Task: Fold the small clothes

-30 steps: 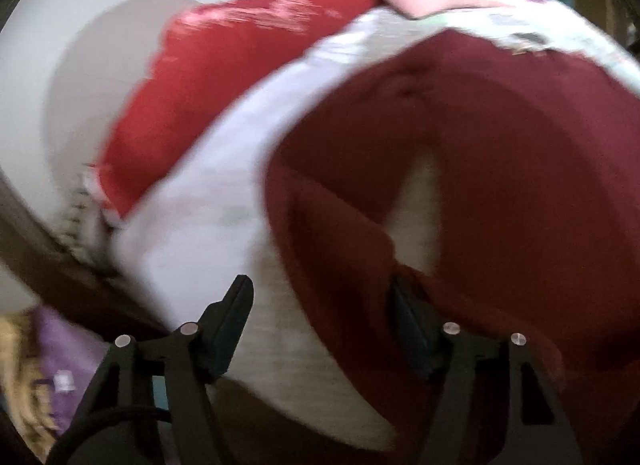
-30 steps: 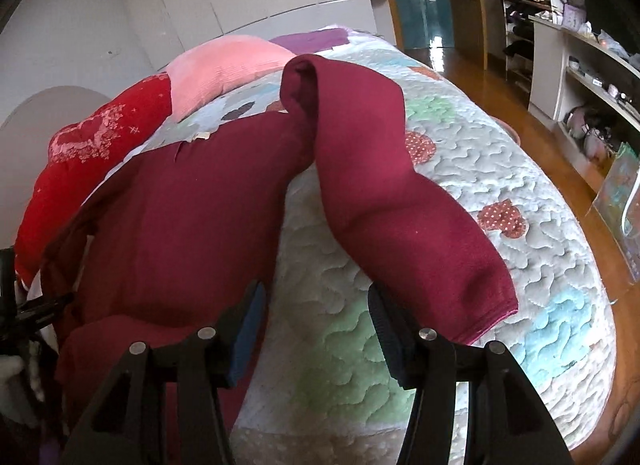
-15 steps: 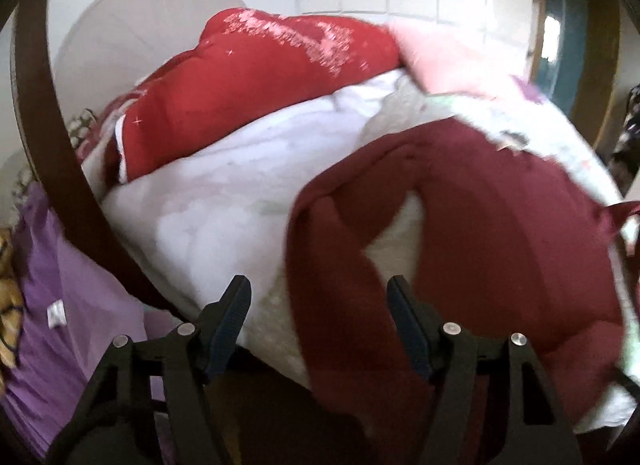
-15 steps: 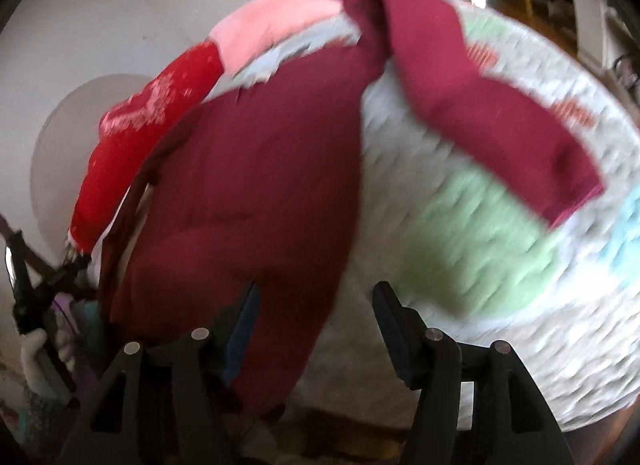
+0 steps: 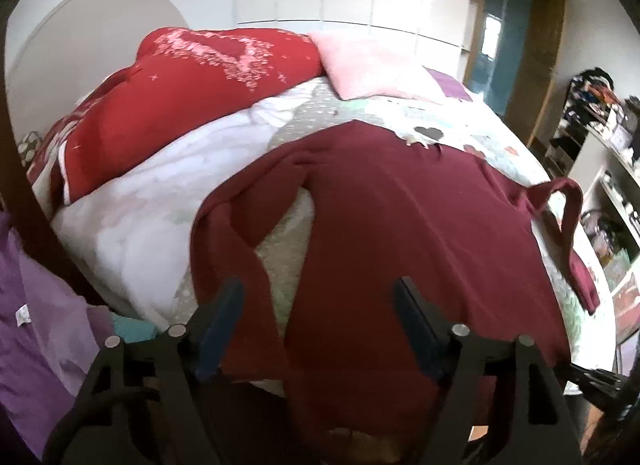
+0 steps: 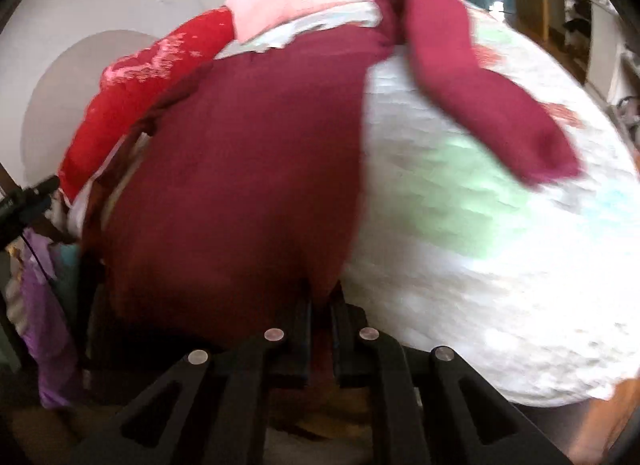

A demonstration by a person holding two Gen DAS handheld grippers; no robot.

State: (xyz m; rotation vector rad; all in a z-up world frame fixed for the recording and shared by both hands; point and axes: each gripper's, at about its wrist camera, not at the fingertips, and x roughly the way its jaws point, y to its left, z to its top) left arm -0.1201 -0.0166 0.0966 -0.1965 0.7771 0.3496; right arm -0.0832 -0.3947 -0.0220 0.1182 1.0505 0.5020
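A dark red long-sleeved sweater (image 5: 404, 225) lies spread on the quilted bed, hem towards me, one sleeve (image 5: 236, 249) bent down at the left, the other lying out to the right (image 6: 480, 77). My left gripper (image 5: 320, 317) is open and empty, jaws wide apart just above the hem and the left sleeve's cuff. My right gripper (image 6: 320, 305) is shut on the sweater's (image 6: 248, 169) hem at its right corner, with cloth pinched between the jaws.
A red pillow (image 5: 176, 97) and a pink pillow (image 5: 372, 65) lie at the head of the bed. Purple cloth (image 5: 36, 329) hangs at the left by a brown wooden post. Shelves with clutter (image 5: 600, 153) stand at the right. The quilt (image 6: 500, 233) spreads right of the sweater.
My right gripper dropped to the hem's right corner and closed on it. My left gripper pulled back from the sleeve to the bed's near edge, still open.
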